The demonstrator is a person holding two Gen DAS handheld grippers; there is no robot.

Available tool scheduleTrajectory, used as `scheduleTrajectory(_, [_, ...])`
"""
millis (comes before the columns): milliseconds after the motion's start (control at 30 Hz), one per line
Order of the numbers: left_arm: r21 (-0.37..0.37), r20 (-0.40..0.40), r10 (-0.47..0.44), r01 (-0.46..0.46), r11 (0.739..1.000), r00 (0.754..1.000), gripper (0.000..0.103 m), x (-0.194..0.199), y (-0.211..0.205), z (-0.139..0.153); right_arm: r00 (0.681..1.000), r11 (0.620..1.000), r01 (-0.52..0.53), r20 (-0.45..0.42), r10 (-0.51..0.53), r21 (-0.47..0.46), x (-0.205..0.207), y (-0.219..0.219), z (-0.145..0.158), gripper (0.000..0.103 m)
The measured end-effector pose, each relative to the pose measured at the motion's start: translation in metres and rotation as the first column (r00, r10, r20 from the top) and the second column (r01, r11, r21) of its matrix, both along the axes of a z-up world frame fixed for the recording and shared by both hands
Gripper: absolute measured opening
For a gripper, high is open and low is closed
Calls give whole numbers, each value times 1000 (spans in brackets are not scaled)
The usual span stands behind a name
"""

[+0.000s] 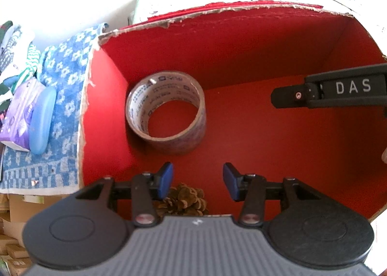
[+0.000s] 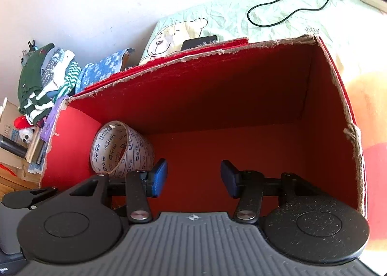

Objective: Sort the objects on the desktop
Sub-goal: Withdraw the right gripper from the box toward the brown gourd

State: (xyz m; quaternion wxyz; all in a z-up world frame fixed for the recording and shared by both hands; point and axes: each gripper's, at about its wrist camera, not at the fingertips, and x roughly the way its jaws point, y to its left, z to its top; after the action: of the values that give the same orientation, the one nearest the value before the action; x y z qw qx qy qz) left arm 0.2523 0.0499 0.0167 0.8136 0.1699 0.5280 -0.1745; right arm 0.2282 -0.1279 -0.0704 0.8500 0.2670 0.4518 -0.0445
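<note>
The red cardboard box [image 1: 241, 58] holds a roll of printed packing tape [image 1: 167, 111] lying flat near its left wall and a pine cone [image 1: 186, 201] beneath the left gripper [image 1: 197, 180], whose blue fingers are spread and empty like those of the right gripper [image 2: 193, 176].

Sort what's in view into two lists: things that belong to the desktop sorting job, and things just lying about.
Part of the job:
- red box
- tape roll inside it
- pine cone inside it
- left gripper, open and empty
- right gripper, open and empty

Lying about:
- blue case
- purple packet
- folded clothes
- black cable
</note>
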Motion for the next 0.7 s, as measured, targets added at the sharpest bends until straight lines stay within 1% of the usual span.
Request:
scheduleTrajectory(167, [-8, 35, 6, -5, 1000, 999, 56, -7, -1, 9, 1000, 1000, -4, 25, 3, 9, 0, -1, 1, 53])
scheduleTrajectory(333, [-15, 65, 39, -38, 999, 997, 57, -15, -2, 21, 998, 1000, -9, 58, 10, -14, -3, 2, 4, 53])
scheduleTrajectory(433, [-7, 93, 54, -53, 999, 994, 57, -19, 1, 28, 998, 1000, -18, 62, 19, -7, -2, 1, 4, 53])
scheduleTrajectory(533, [0, 114, 78, -78, 997, 990, 57, -22, -1, 27, 998, 1000, -23, 67, 22, 4, -2, 0, 4, 53])
scheduleTrajectory(700, [4, 152, 111, -113, 994, 982, 57, -27, 4, 31, 994, 1000, -7, 113, 6, 7, -11, -2, 11, 53])
